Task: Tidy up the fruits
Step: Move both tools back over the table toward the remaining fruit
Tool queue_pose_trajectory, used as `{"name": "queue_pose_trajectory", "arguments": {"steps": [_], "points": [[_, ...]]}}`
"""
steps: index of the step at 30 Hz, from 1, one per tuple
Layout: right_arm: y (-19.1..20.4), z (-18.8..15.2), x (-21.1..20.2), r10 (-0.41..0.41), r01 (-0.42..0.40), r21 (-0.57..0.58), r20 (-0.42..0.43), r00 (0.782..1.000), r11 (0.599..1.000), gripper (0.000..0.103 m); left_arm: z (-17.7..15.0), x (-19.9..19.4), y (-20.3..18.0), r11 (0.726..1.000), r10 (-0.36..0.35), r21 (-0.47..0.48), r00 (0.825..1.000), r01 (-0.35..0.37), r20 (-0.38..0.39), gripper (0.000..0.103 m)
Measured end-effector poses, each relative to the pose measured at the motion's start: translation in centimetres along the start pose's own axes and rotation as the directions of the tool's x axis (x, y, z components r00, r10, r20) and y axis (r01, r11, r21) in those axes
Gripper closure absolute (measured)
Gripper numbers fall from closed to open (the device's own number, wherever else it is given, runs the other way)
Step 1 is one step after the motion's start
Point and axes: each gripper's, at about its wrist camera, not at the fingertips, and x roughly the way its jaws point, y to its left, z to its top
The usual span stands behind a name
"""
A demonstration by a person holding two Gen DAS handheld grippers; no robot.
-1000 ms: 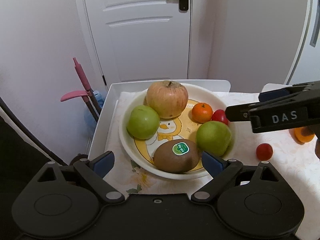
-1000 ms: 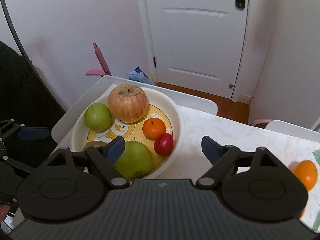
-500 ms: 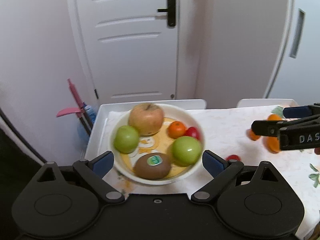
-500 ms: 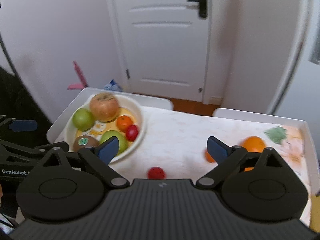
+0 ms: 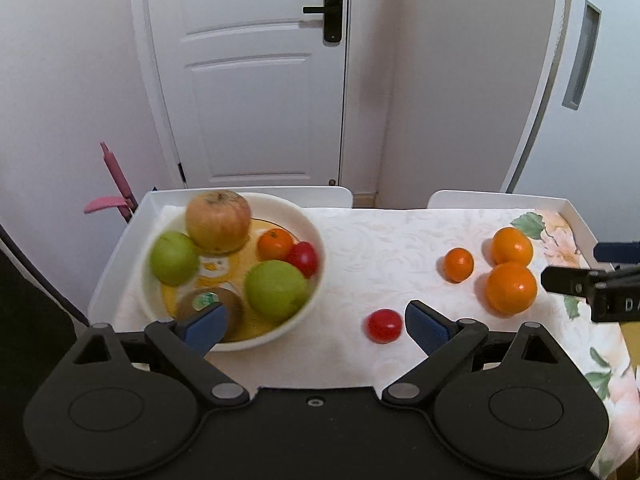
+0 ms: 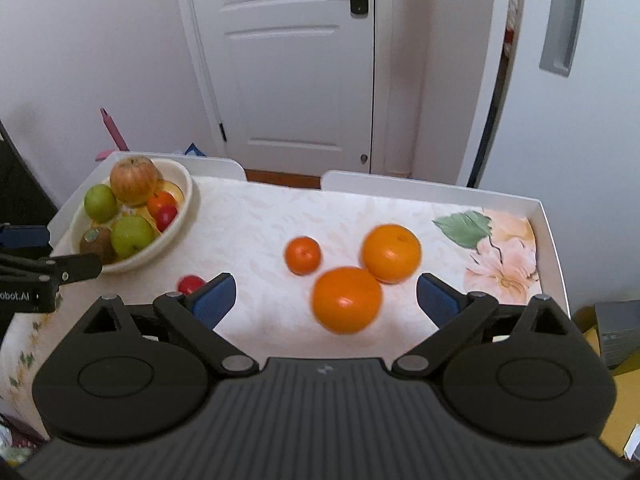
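Observation:
A white bowl (image 5: pixel 312 232) at the table's left holds an apple (image 5: pixel 218 220), two green fruits, a kiwi, a small orange and a red tomato; it also shows in the right wrist view (image 6: pixel 182 184). Loose on the cloth lie a red tomato (image 5: pixel 384 326), a small orange (image 5: pixel 458 264) and two big oranges (image 5: pixel 511 288) (image 5: pixel 512 246). My left gripper (image 5: pixel 316 326) is open and empty, above the bowl's near right rim. My right gripper (image 6: pixel 324 298) is open and empty, just behind the nearest big orange (image 6: pixel 346 300).
The table is a white rimmed tray (image 6: pixel 554 240) covered by a floral cloth. A white door (image 5: pixel 256 80) and walls stand behind. A pink-handled tool (image 5: pixel 116 176) leans at the far left. A dark box (image 6: pixel 616 332) sits past the right edge.
Both grippers have drawn back and swung right. The bowl slid left in both views, and the loose oranges and tomato came into view.

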Motion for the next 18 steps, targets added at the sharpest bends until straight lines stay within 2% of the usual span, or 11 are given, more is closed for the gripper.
{"name": "queue_pose_trajectory", "arguments": {"steps": [10,18], "points": [[-3.6,-1.5,3.2,0.086,-0.087,-0.021,-0.022,0.996,0.996,0.0,-1.3,3.2,-4.1,0.997,0.056,-0.052,0.998,-0.056,0.01,0.008],[-4.9,-2.6,5.7,0.141,-0.141,-0.002,-0.024,0.99,0.99,0.0,-2.4,7.6,-6.1,0.998,0.06,-0.033,0.998,-0.061,-0.028,0.03]]}}
